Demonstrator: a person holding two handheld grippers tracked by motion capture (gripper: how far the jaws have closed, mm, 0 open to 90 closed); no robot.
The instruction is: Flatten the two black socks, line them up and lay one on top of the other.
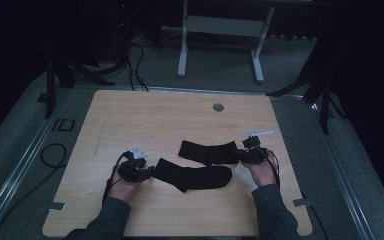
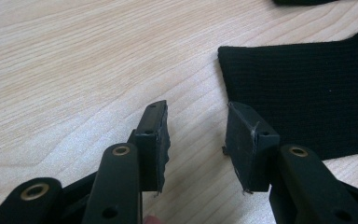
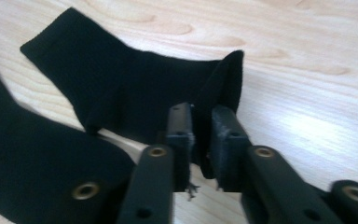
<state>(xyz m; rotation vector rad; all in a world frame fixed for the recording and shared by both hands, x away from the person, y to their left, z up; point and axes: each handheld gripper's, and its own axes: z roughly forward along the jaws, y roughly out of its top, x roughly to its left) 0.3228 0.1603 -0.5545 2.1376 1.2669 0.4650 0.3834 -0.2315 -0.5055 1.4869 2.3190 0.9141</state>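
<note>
The right claw (image 3: 200, 140) is clamped on the far sock's (image 3: 121, 98) edge on the bench (image 1: 145, 115); the left claw (image 2: 196, 140) stands apart, empty, beside the near sock (image 2: 307, 93)

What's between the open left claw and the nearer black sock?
Only bare wood: in the left gripper view, the left gripper stands just short of the near sock's edge.
</note>
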